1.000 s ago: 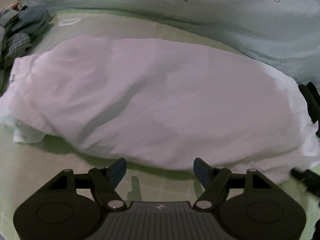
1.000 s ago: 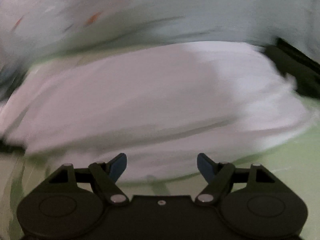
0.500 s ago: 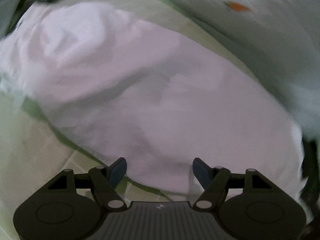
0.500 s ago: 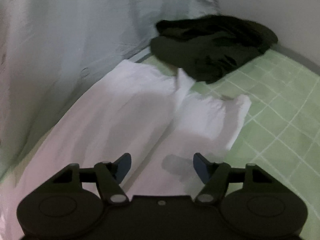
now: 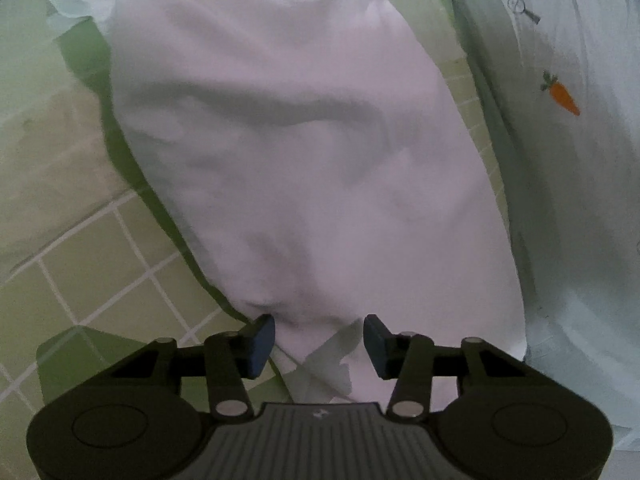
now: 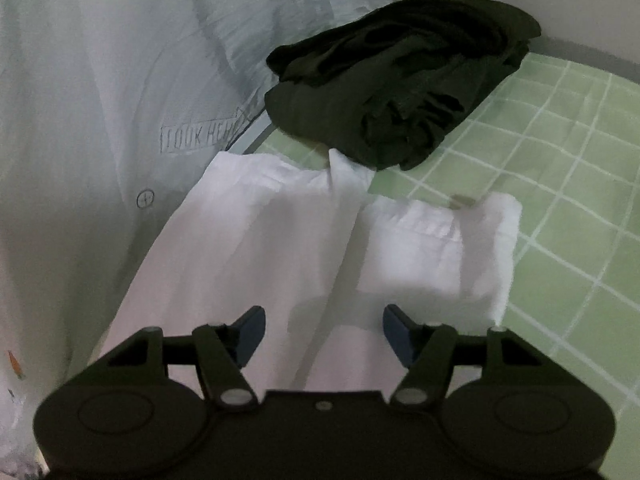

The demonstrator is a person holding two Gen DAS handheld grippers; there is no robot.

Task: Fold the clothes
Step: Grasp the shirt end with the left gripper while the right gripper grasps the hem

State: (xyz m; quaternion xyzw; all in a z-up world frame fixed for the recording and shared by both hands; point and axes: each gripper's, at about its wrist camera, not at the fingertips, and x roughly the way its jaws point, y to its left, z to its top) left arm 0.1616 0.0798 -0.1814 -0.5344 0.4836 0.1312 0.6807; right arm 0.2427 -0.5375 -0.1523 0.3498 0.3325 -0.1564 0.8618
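A white garment (image 5: 304, 152) lies stretched out on a green checked sheet (image 5: 80, 264). My left gripper (image 5: 319, 340) is open and empty, its fingertips at the garment's near end, just over the cloth. In the right wrist view the same white garment (image 6: 272, 248) shows its other end with two leg-like parts. My right gripper (image 6: 324, 332) is open and empty, hovering low over that end.
A pale blue printed blanket (image 5: 560, 160) with a carrot runs along the garment's far side, and also shows in the right wrist view (image 6: 80, 120). A dark crumpled garment (image 6: 400, 76) lies just beyond the white one. The green sheet (image 6: 560, 184) extends to the right.
Both grippers have swung from facing the garment's long side to opposite ends of it and moved closer. Both stay open.
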